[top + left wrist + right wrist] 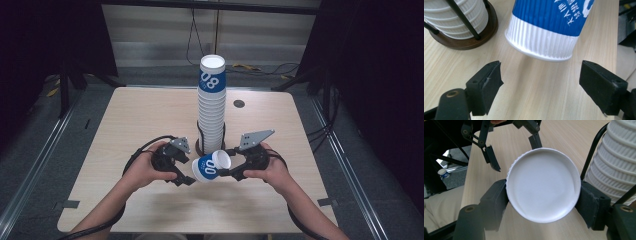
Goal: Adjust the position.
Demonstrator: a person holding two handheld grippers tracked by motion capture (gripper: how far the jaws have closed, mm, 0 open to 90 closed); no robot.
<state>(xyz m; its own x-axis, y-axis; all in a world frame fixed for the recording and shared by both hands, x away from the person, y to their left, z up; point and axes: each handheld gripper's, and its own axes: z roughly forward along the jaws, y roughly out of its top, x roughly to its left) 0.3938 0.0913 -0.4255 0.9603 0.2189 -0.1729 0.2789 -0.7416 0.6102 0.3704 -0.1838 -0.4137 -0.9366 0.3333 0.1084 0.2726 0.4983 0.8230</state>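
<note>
Cup [544, 27] ribbed paper, matt; table [150, 115] pale wood-grain, probably laminate.

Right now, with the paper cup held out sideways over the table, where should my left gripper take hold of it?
Probably the ribbed white band near the end of the paper cup that faces the left gripper. The right gripper already clamps the far end, so come straight on from the left, open jaws either side of the band, and close gently: thin paper crushes easily.

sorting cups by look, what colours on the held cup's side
Blue with white print above a white ribbed band; the cup shows best in the left gripper view.
</note>
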